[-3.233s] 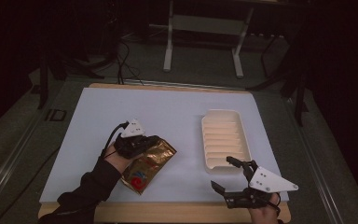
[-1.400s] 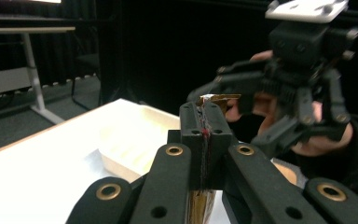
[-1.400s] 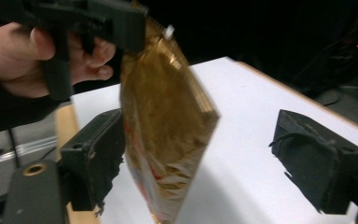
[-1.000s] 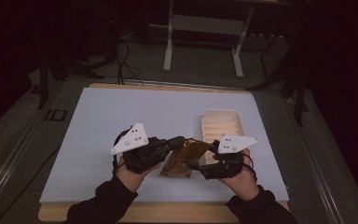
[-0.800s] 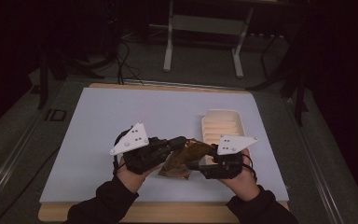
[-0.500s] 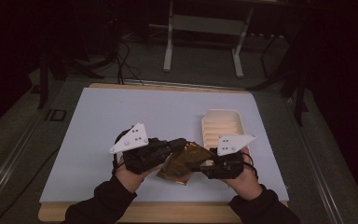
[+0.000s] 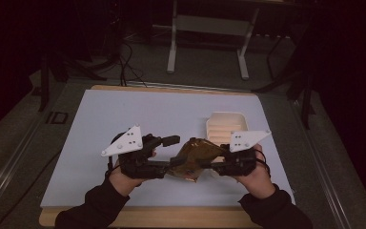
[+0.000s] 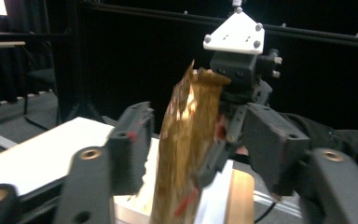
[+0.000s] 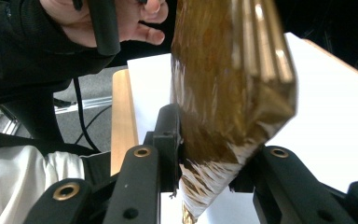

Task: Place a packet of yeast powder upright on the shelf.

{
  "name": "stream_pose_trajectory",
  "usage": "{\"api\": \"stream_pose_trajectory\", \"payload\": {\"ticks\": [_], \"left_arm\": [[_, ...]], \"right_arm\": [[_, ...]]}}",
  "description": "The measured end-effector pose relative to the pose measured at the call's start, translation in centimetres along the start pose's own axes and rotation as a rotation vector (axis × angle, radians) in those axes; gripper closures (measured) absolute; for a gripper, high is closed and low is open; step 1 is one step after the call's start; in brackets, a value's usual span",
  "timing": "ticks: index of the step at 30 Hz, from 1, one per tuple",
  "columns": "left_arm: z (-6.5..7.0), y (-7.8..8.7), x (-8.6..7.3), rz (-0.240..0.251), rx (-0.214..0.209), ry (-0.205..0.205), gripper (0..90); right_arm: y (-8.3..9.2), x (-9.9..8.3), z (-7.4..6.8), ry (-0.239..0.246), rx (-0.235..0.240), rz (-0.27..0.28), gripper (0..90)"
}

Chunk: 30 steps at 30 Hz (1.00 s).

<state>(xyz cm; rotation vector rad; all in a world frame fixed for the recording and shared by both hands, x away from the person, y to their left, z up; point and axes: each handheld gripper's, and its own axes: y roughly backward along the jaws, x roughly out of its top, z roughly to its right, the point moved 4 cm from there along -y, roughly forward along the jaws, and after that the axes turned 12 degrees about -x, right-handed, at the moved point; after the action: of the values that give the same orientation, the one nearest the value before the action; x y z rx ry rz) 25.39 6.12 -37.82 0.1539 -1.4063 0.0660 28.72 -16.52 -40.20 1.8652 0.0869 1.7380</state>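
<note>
A crinkled gold foil bag [image 7: 198,151] hangs above the table between both grippers. My right gripper [image 7: 209,166] comes in from the right and is shut on one end of the bag [image 9: 223,84], with both pads pressed into the foil at my right gripper [image 9: 209,163]. My left gripper [image 7: 174,152] comes in from the left. Its jaws have just been opening and stand apart on either side of the bag [image 8: 186,140] without pressing it, as seen at my left gripper [image 8: 200,144].
A white ridged tray [image 7: 226,125] lies just behind the right hand on the white mat [image 7: 124,114]. The mat covers a wooden table [image 7: 171,217], whose edge runs along the front. Dark stands and cables are on the floor beyond the table.
The bag, earlier flat on the mat under my left gripper, is now lifted between both grippers. The right gripper came in from the front right and closed on it. The left jaws have parted.
</note>
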Motion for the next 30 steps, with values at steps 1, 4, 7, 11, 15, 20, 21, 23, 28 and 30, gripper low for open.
{"api": "stream_pose_trajectory", "payload": {"ticks": [1,4,7,11,15,20,21,23,28,30], "left_arm": [[-0.1,0.0,-0.2,-0.011,-0.001,-0.002,28.3],[-0.2,0.3,-0.6,-0.021,-0.005,-0.002,17.1],[-0.3,0.6,-1.0,-0.034,0.003,0.02,12.6],[-0.6,1.1,-1.8,-0.059,0.041,0.044,3.9],[-1.0,1.7,-2.7,-0.102,0.069,0.069,1.9],[-1.1,2.8,-3.6,-0.13,0.134,0.052,0.0],[-1.1,3.0,-3.8,-0.138,0.145,0.049,0.0],[-1.1,3.4,-4.2,-0.153,0.155,0.049,0.0],[-1.1,4.0,-5.4,-0.155,0.147,0.058,0.0],[-1.2,4.1,-5.9,-0.16,0.151,0.059,0.0]], "right_arm": [[0.2,0.1,0.1,0.004,0.0,0.006,70.0],[0.8,0.6,0.7,0.024,-0.007,0.014,70.0],[1.5,1.1,1.3,0.055,-0.026,0.033,70.0],[2.7,1.8,2.5,0.094,-0.042,0.054,69.9],[4.1,2.3,4.0,0.108,-0.068,0.065,69.9],[5.6,2.5,5.8,0.112,-0.101,0.059,69.9],[5.9,2.4,6.2,0.116,-0.106,0.06,69.9],[6.4,2.1,6.9,0.118,-0.107,0.054,70.0],[7.0,0.6,7.9,0.125,-0.104,0.003,69.9],[7.0,-0.2,8.1,0.117,-0.093,-0.01,69.9]]}}
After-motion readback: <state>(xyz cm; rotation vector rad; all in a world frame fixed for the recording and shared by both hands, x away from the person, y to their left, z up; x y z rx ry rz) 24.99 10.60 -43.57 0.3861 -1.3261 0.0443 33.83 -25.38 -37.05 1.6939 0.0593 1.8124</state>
